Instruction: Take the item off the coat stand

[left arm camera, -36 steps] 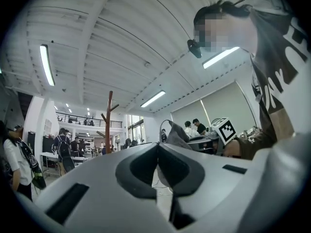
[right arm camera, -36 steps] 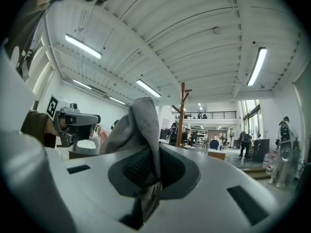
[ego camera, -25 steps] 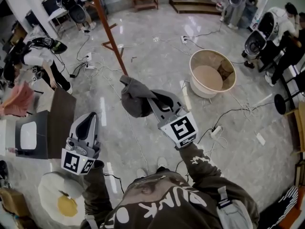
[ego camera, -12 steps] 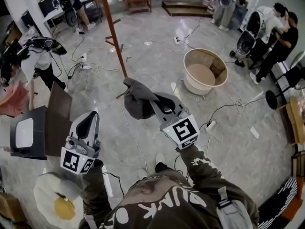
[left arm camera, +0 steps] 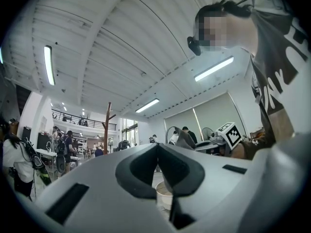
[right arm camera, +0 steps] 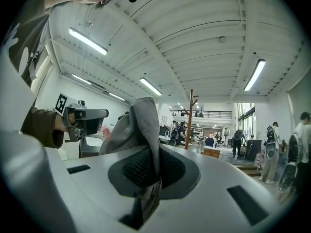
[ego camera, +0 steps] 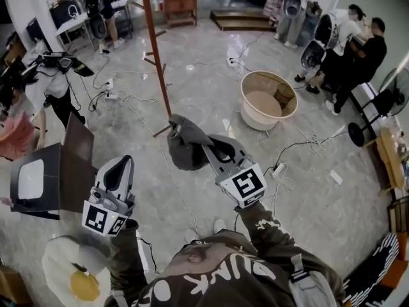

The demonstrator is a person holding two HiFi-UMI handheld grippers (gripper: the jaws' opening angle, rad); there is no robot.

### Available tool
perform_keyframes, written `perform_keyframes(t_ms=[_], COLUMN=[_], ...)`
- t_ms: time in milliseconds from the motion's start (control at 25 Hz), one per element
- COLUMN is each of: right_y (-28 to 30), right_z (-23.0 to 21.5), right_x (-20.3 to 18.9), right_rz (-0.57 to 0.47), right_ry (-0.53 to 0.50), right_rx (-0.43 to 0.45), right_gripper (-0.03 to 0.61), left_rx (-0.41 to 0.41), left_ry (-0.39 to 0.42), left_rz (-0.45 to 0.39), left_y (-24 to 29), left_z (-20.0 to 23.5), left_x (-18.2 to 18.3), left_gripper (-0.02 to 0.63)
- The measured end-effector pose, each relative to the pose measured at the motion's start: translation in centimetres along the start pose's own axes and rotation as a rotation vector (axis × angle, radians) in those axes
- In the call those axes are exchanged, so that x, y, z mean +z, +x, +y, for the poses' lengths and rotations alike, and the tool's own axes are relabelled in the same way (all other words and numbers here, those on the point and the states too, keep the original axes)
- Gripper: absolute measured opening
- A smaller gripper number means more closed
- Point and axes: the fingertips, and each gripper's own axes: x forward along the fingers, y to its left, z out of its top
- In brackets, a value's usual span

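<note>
Between the right gripper's (ego camera: 207, 148) pinching fingers (right arm camera: 176, 173) sits grey cloth (right arm camera: 132, 126); left gripper's (ego camera: 121, 163) fingers (left arm camera: 140, 171) touch.

Grey floor (ego camera: 211, 85), cables (ego camera: 305, 144), round tub (ego camera: 254, 120), coat stand (ego camera: 156, 50)

the person wears a dark olive-brown long-sleeved top (ego camera: 211, 280) with big white block lettering across the chest. white marks (ego camera: 263, 221) also show on the right sleeve. a grey strap (ego camera: 300, 270) lies on the right shoulder. a small black camera (left arm camera: 194, 46) sits at the forehead. the left gripper (ego camera: 121, 166) and right gripper (ego camera: 214, 152) have pale grey shells and black-and-white marker cubes.
</note>
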Motion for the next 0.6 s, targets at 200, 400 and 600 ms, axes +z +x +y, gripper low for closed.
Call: perform_keyframes(t_ms=[200,400,600], right_y=[-0.5,-1.0,-1.1], right_z=[-0.7,-1.8,-2.5], right_x=[0.2,-0.1,0.1], right_rz=[-0.016,-0.029,-0.033], right_ry=[0.002,-0.010,-0.020], right_rx=[0.016,0.025,0.034], right_gripper=[0.029,0.029,0.028], left_rx=[0.033,0.025,0.024], left_ry=[0.011,0.021,0.038], left_rz=[-0.018,-0.022,-0.020], left_y=[0.0,1.4,2.3], left_z=[-0.2,-1.6,-2.4], left_x=[0.8,0.9,1.6], left_gripper=[0.005,0.005,0.005])
